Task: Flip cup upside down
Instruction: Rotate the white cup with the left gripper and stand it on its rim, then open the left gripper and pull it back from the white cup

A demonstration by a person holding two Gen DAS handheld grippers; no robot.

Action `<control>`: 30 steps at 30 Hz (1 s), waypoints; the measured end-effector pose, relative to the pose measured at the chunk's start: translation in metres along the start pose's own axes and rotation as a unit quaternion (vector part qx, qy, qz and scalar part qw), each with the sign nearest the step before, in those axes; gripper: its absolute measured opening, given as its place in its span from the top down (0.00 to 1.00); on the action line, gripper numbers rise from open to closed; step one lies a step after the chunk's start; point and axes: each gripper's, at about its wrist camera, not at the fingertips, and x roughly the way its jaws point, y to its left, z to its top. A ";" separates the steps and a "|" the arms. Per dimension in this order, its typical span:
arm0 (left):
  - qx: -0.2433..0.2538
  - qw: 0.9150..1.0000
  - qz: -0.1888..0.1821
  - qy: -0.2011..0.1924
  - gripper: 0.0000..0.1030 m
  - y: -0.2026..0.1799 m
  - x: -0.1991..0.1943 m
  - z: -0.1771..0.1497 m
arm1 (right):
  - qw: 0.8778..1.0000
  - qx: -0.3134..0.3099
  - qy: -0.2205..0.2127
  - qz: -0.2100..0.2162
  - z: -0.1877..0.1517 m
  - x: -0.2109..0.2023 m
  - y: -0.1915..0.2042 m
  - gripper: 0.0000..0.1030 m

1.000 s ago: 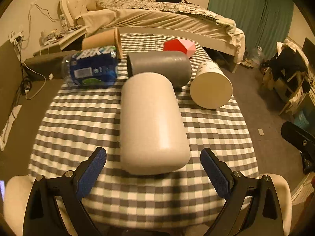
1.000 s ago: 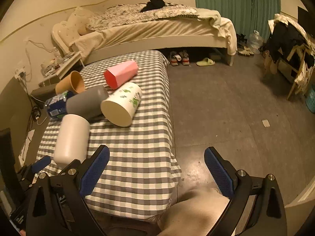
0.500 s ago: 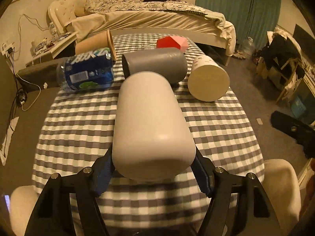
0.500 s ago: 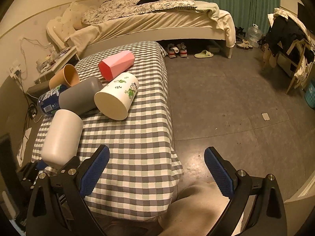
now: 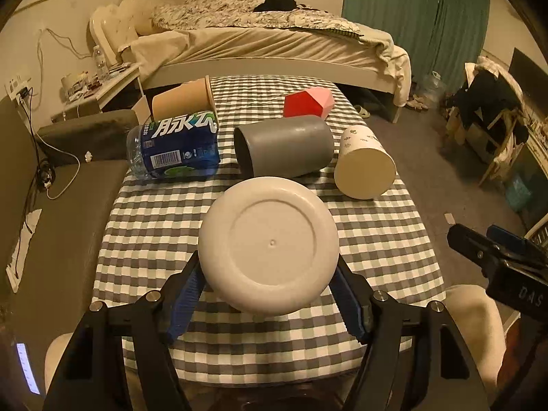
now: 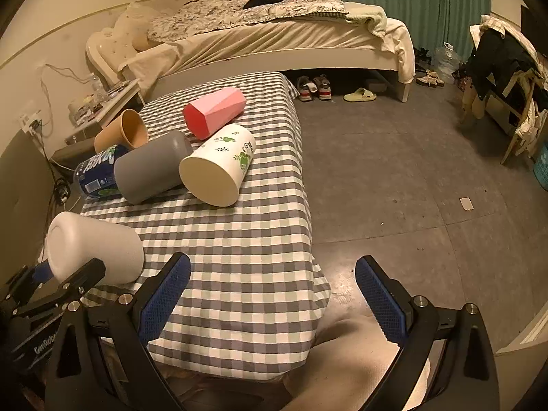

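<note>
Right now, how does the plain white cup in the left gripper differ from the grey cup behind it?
The plain white plastic cup is clamped in the left gripper, lifted, base toward the camera. The matte grey cup lies free on the checked tablecloth, sideways. Both are plain, undecorated tumblers.

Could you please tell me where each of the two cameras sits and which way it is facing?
Left wrist: on the left gripper, facing the bed; its fingers clamp the white cup, base toward the lens; the right gripper shows at the right edge.
Right wrist: on the open right gripper, over the table's right edge, facing table and floor.
Shared: white cup, grey cup, checked tablecloth.
</note>
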 end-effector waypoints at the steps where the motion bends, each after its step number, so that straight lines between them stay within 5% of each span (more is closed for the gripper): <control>1: 0.001 1.000 -0.001 -0.001 0.30 0.000 0.001 0.000 | 1.000 -0.002 0.000 0.000 0.000 0.000 0.001 0.06; 16: 0.011 1.000 -0.027 -0.011 0.31 -0.012 0.012 0.021 | 1.000 -0.002 0.002 -0.014 0.003 0.000 0.001 0.06; 30: 0.014 0.999 -0.035 -0.003 0.29 -0.010 0.004 -0.005 | 1.000 -0.005 0.002 -0.011 0.005 -0.002 0.006 0.06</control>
